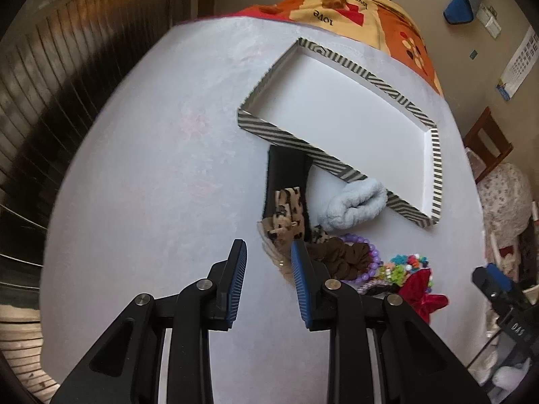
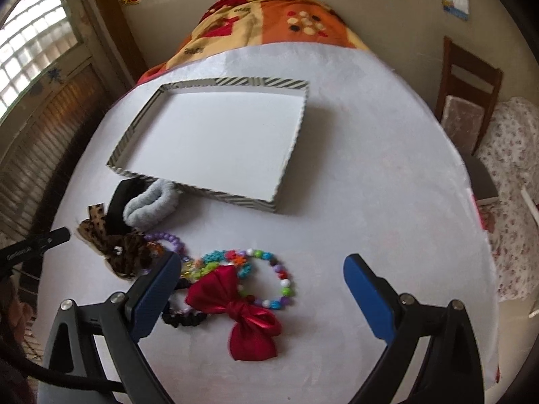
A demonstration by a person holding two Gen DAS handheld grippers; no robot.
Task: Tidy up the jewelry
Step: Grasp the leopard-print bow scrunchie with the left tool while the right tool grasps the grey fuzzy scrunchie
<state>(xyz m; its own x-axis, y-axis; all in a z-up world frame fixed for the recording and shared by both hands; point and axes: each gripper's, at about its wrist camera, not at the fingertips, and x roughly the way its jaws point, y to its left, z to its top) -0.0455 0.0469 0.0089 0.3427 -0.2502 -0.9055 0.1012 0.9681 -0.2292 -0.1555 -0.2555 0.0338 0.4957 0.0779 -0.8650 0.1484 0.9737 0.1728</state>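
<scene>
1. One striped tray (image 2: 205,82) sits bare on the white table (image 2: 370,185); the accessories lie heaped beside its near edge.
2. Counting: one red bow (image 2: 249,309), one leopard bow (image 2: 118,249), one blue scrunchie (image 2: 151,205), one purple bracelet (image 2: 170,237), one multicolour bracelet (image 2: 281,281).
3. Left gripper (image 1: 267,252) spread, holding nothing, above the table beside the leopard bow.
4. Right gripper (image 2: 262,269) wide apart, over the red bow.
5. "love" reads on the blanket (image 1: 337,3); "DAS" on the right gripper's body.

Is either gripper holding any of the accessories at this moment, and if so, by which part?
Nothing is held. The left gripper and right gripper are both open and empty; the red bow lies untouched on the table.
</scene>
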